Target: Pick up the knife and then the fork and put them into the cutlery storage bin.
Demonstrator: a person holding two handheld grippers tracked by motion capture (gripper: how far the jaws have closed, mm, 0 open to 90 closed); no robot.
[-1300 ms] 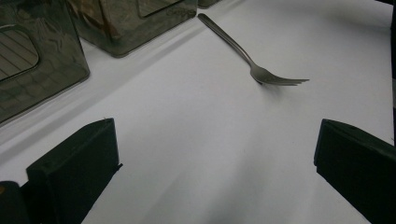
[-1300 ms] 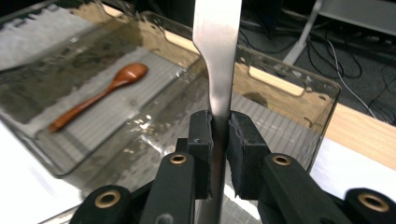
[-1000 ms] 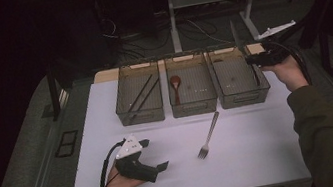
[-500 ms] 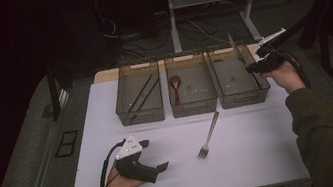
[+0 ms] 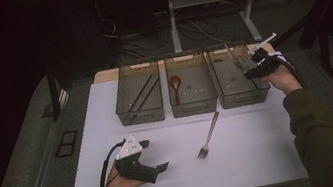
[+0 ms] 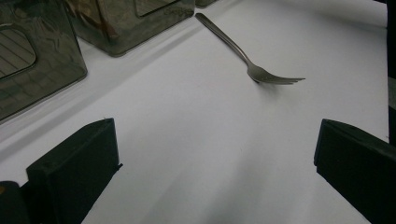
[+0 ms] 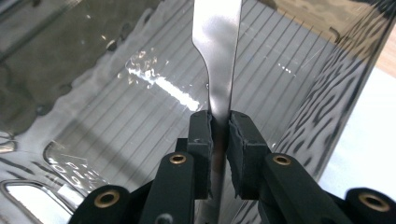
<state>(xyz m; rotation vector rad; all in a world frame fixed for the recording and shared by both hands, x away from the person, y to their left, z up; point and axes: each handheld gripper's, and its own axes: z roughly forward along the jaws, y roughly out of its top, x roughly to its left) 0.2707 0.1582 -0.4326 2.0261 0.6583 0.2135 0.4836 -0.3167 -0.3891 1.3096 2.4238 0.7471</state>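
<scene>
my left gripper rests low on the white desk near its front edge, fingers spread wide apart with nothing between them but bare desk top. ahead of them lies the fork, flat, tines toward me, its handle running up toward the bins. it looks like thin polished steel: light, stiff and slick, lying so flat that i judge the mid handle the best place to pinch it, across its narrow width.

further back stand three smoky clear bins in a row. the left bin holds dark chopsticks, the middle bin a reddish-brown spoon, and the right bin is where my work is now.

my right gripper hovers over that right bin, fingers clamped together on the knife. i hold it by the flat handle just below where the metal widens, and the knife points away from me over the ribbed bin floor, tilted up over the bin in the high view. it is a rigid, smooth strip of steel, light enough, yet slippery; with so narrow a bite i judge it could pivot or slide between the pads if i loosen early. i would keep the squeeze firm until it lies low in the bin, since hard plastic will let it clatter.
</scene>
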